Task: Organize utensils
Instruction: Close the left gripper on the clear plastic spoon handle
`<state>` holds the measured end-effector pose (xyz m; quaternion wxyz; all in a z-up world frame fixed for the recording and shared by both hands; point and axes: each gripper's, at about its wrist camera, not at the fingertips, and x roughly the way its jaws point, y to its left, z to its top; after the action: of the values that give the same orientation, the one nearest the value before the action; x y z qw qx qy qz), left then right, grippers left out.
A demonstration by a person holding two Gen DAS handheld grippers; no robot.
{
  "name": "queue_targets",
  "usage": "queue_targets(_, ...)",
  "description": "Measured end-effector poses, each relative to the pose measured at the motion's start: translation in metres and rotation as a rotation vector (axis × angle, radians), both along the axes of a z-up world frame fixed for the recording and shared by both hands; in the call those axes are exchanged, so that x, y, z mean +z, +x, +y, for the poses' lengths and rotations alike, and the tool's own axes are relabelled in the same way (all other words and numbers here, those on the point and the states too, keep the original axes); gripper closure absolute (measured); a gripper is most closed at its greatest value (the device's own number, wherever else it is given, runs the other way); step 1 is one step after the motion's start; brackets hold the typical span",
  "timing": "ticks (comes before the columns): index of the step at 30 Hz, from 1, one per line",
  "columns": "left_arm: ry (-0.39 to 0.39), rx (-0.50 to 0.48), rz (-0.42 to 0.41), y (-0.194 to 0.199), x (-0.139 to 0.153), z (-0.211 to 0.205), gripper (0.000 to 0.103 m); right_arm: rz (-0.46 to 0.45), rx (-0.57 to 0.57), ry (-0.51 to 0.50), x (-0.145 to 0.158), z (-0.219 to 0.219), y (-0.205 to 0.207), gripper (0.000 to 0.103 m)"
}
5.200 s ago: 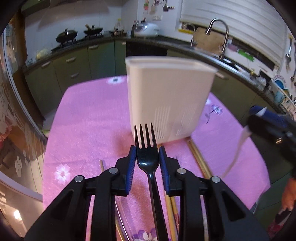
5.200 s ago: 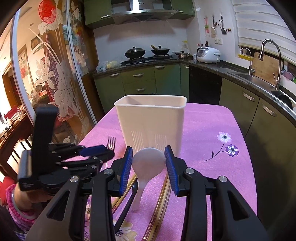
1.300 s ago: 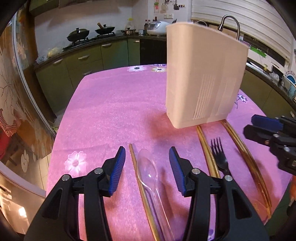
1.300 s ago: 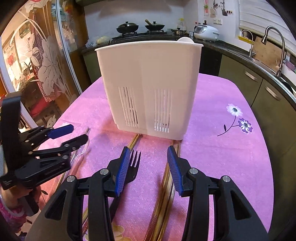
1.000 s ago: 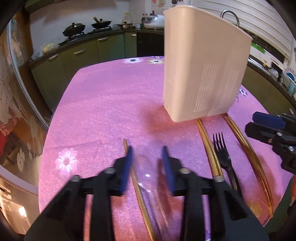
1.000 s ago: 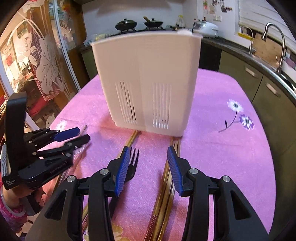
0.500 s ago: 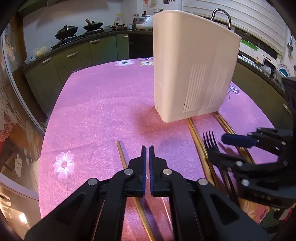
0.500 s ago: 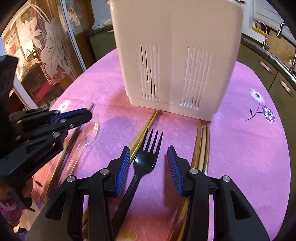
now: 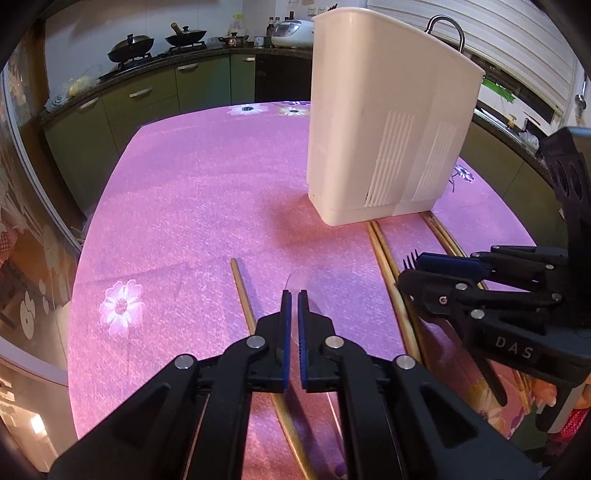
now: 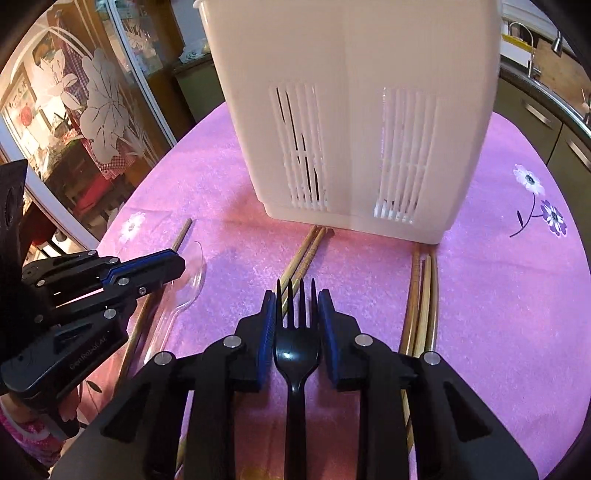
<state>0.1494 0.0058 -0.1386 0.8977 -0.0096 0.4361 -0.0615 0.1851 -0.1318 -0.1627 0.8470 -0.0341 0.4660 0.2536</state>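
While the white utensil caddy stands at twelve o'clock on the pink tablecloth, my right tongs are closing around the black fork. At nine o'clock, my left tongs are clenched on the clear spoon.

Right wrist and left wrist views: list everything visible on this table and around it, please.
utensil holder: one, white, upright at the table's far side
fork: one, black, flat on the cloth
spoon: one, clear, left of the fork
chopsticks: several, golden-brown, lying in front of the holder
tablecloth: one, pink with flowers
woks: two, dark, on the stove behind
rice cooker: one, white, on the counter
left gripper: black and blue, shut at the spoon; grip unclear
right gripper: black and blue, closing around the fork
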Motion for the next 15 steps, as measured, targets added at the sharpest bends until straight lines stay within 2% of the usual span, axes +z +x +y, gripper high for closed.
queue_targets(1, 0.001, -0.002, 0.002, 0.0, 0.0, -0.001, 0.093, -0.003, -0.004, 0.005, 0.001, -0.001, -0.001, 0.079)
queue_targets(3, 0.003, -0.002, 0.0, -0.001, 0.002, -0.002, 0.077, -0.009, -0.008, 0.011, 0.004, -0.004, -0.001, 0.079)
queue_targets(4, 0.002, -0.005, -0.001, -0.002, 0.003, -0.003, 0.065, -0.012, -0.01, 0.014, 0.006, -0.007, -0.002, 0.079)
queue_targets(5, 0.001, -0.011, -0.004, -0.004, 0.004, -0.004, 0.059, -0.016, -0.013, 0.016, 0.008, -0.009, -0.003, 0.079)
queue_targets(10, 0.072, -0.025, 0.015, -0.01, 0.004, -0.016, 0.058, -0.026, -0.014, 0.026, 0.013, -0.013, -0.003, 0.079)
queue_targets(13, 0.07, -0.025, 0.051, -0.008, -0.003, -0.019, 0.059, -0.028, -0.009, 0.031, 0.014, -0.013, -0.005, 0.079)
queue_targets(15, 0.066, -0.018, 0.077, -0.006, -0.008, -0.019, 0.066, -0.031, -0.009, 0.034, 0.015, -0.015, -0.006, 0.079)
